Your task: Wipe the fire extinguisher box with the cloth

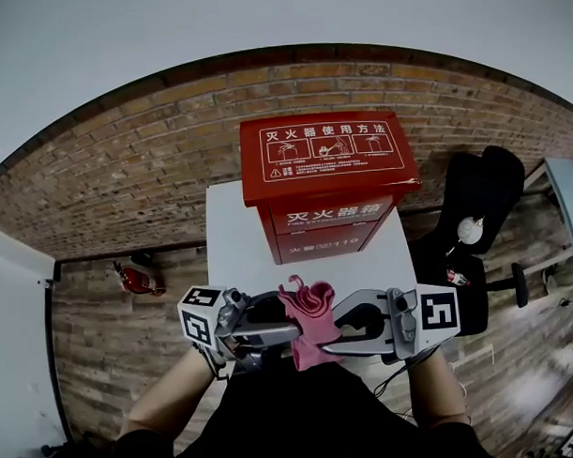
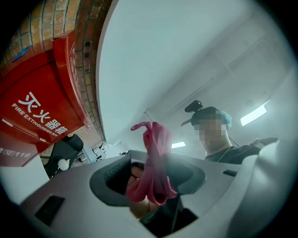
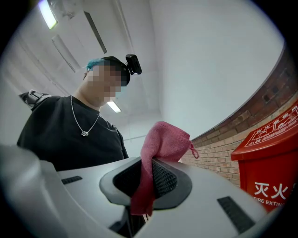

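While I watch from the head view, the pink cloth (image 1: 310, 316) sits bunched between both tools, at the near edge of the white surface (image 1: 232, 236). Its long axis runs upright. A folded top rises above the jaws and a tail hangs below them. The right hand-held gripper (image 1: 335, 336) pinches the cloth, with its pads pressed against the fabric from both sides. The left hand-held gripper (image 1: 288, 328) has its jaws spread around the same cloth, and I see a gap beside one pad.

The red fire extinguisher box (image 1: 327, 166) stands farther back on the surface, well apart from the cloth. Its front, with white characters, faces me, and its printed lid slopes my way. A stretch of surface lies between the box and the cloth.

A brick wall (image 1: 124, 154) runs behind the box. A black chair (image 1: 482, 198) stands at the right, and a small red object (image 1: 138, 278) lies low at the left. I cannot tell what that object is.
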Demonstrator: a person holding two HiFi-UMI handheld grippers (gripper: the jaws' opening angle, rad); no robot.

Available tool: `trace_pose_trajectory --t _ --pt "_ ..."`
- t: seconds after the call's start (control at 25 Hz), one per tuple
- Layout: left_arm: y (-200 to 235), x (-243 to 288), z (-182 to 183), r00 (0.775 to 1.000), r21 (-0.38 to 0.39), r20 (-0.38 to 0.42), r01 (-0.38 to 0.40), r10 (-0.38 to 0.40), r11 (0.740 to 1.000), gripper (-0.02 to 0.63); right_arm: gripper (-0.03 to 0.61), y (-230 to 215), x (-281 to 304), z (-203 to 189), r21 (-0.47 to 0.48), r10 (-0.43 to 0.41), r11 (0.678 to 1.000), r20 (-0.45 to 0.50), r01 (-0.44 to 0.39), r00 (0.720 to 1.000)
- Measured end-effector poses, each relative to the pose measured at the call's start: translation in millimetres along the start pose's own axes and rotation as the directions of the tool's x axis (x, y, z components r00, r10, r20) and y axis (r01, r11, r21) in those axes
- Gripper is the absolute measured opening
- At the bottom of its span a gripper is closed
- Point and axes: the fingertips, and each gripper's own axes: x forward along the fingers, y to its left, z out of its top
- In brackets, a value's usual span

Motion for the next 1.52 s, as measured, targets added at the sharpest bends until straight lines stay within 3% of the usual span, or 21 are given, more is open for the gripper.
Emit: trace_pose_trajectory --t 0.08,0.2,0.32,0.4,0.48,0.56,0.84,1.0,1.24,1.4,1.52 --pt "-1 0 -5 1.000 -0.012 0.006 0.012 -0.012 1.000 0.271 0.064 4 1 -3 0.004 0.015 1.000 -0.020 -0.015 1.000" --pt "-14 1 -11 0.996 -0.017 0.018 0.086 -0.085 0.996 0.275 0.064 3 3 -10 0.023 0.022 1.000 -0.053 -0.021 0.998" --pt "-17 2 -16 0.995 -0.012 0.034 0.096 -0.096 0.995 0.273 0.064 5 2 -13 0.037 0.038 0.999 -0.047 -0.036 0.998" --pt "-15 0 -17 0.996 -0.003 0.046 0.074 -0.074 0.997 0.260 0.064 6 0 -14 0.046 0.043 0.998 -0.036 -0.041 0.998" --pt "-12 -3 -18 0.998 0.016 0.058 0.029 -0.030 0.999 0.173 0.064 4 -3 -15 0.059 0.040 0.998 -0.027 -0.038 0.999" --pt "-9 -4 -19 0.998 0.033 0.067 -0.015 0.013 0.999 0.128 0.064 2 -7 -17 0.068 0.038 0.997 -0.023 -0.036 0.999" --pt "-10 -8 -22 0.986 0.118 0.080 -0.156 0.147 0.981 0.077 0.064 -5 -13 -24 0.127 0.050 0.991 0.015 -0.051 0.999" --pt "-9 -18 -18 0.959 0.148 0.122 -0.274 0.257 0.950 0.071 0.066 -21 -13 -30 0.195 0.022 0.980 0.057 -0.033 0.998" --pt "-4 -42 -11 0.897 0.144 0.182 -0.430 0.404 0.891 0.063 0.066 -39 -1 -43 0.231 -0.003 0.973 0.039 -0.006 0.999" --pt "-2 -57 -2 0.866 0.145 0.211 -0.486 0.453 0.862 0.061 0.080 -57 -2 -51 0.248 -0.046 0.968 0.011 0.041 0.999" --pt "-7 -73 12 0.850 0.152 0.255 -0.505 0.460 0.850 0.060 0.081 -77 -13 -52 0.262 -0.124 0.958 -0.001 0.120 0.992"
